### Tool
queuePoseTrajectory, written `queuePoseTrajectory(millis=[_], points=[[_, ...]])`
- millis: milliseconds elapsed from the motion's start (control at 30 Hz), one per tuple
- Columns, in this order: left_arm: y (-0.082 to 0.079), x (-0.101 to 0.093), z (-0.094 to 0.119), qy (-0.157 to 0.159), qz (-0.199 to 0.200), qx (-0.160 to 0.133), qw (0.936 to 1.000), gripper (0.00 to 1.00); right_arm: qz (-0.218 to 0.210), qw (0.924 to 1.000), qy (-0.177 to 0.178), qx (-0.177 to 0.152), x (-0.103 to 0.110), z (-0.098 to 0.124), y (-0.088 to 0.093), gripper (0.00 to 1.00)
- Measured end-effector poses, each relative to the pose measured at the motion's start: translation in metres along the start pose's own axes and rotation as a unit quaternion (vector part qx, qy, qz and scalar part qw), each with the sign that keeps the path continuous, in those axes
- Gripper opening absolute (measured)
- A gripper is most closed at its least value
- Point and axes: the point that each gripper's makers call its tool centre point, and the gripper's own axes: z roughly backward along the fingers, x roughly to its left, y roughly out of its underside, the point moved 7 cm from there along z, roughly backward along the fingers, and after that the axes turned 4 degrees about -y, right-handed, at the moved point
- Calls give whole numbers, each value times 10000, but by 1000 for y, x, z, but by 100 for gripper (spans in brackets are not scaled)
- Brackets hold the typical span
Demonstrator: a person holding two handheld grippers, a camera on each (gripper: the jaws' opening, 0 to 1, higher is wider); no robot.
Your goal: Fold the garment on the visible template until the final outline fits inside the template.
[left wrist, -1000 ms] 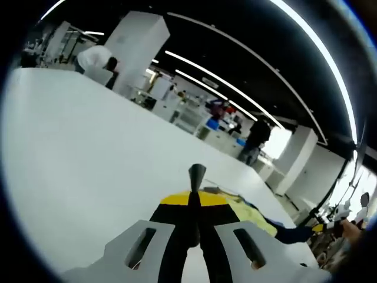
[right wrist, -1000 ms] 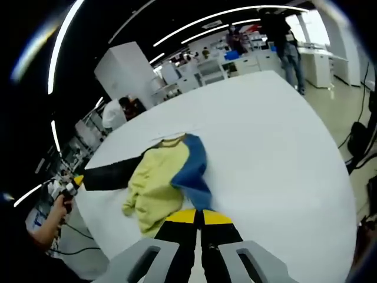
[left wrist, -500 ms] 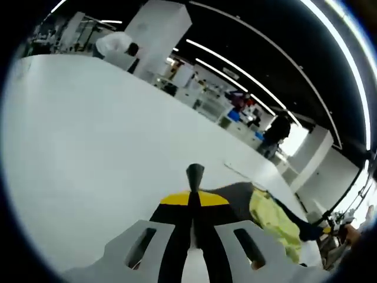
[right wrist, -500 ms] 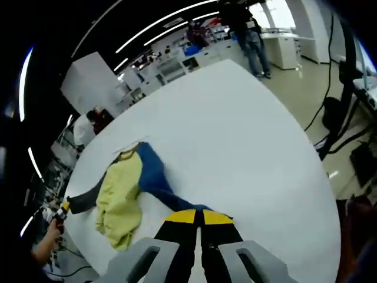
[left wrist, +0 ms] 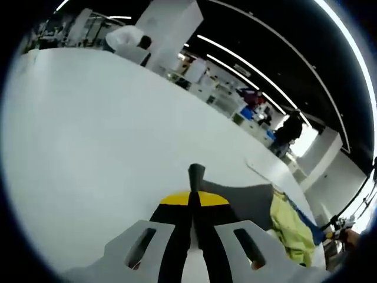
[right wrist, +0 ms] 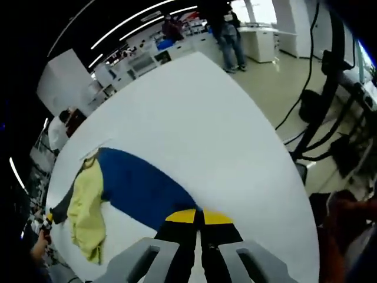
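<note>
Both tongs, left (left wrist: pixel 195 177) and right (right wrist: pixel 199 213), are clamped on the garment (right wrist: pixel 138 188); pull apart evenly, keeping it low over the surface (right wrist: pixel 218 130).

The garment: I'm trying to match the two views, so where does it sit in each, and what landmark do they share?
Left gripper view: the garment lies at lower right, grey sleeve running to the left hand-held gripper.
Right gripper view: the garment lies at lower left, blue sleeve reaching the right hand-held gripper.
Shared landmark: the person in a white top at the white table's far edge.
</note>
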Motion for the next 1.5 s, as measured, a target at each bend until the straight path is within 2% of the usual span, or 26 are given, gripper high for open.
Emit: queuePoseTrajectory(millis=[167, 300, 333, 667, 733, 800, 867, 900, 967, 1067, 1100, 1167, 1300, 1467, 1500], points=[[-2, 3, -4, -8, -54, 14, 10000, 0, -42, 9997, 234, 3, -9, -3, -5, 0], [-6, 4, -7, 2, -186, 17, 9998, 0, 147, 9985, 523, -32, -19, -6, -12, 0], [-10, 12, -12, -6, -194, 23, 9998, 0, 185, 9978, 625, -76, -22, -8, -15, 0], [-15, 29, -24, -144, -316, 64, 9994, 0, 450, 9951, 883, 45, -26, -21, -15, 0], [-15, 32, -22, -199, -460, 62, 9987, 2, 758, 9931, 898, 33, -26, -20, -15, 0], [-15, 31, -16, -231, -665, 41, 9975, 12, 819, 9923, 926, 11, -25, -18, -15, 0], [-15, 23, -8, -158, -829, 0, 9964, 18, 980, 9915, 849, -68, -19, -15, -17, 8], [-16, 20, -6, -58, -898, -3, 9959, 19, 1006, 9913, 837, -99, -18, -14, -17, 15], [-13, 8, 0, 175, -1107, 64, 9937, 21, 1180, 9908, 627, -233, -5, -10, -15, 21], [-7, -14, 9, 573, -1410, 138, 9883, 28, 1606, 9859, 346, -314, 25, -2, -1, 32], [-4, -20, 11, 703, -1472, 182, 9864, 30, 1682, 9849, 265, -321, 10, -6, -3, 34], [4, -35, 17, 976, -1707, 317, 9800, 34, 1740, 9842, 78, -314, 22, -4, 2, 37], [21, -60, 26, 1530, -2010, 576, 9659, 40, 2061, 9771, -400, -335, 60, -1, 16, 46], [37, -82, 33, 1869, -2168, 680, 9557, 48, 2292, 9687, -893, -322, 100, 2, 36, 52], [42, -89, 36, 2000, -2472, 722, 9453, 49, 2342, 9665, -1003, -311, 107, 2, 40, 53]])
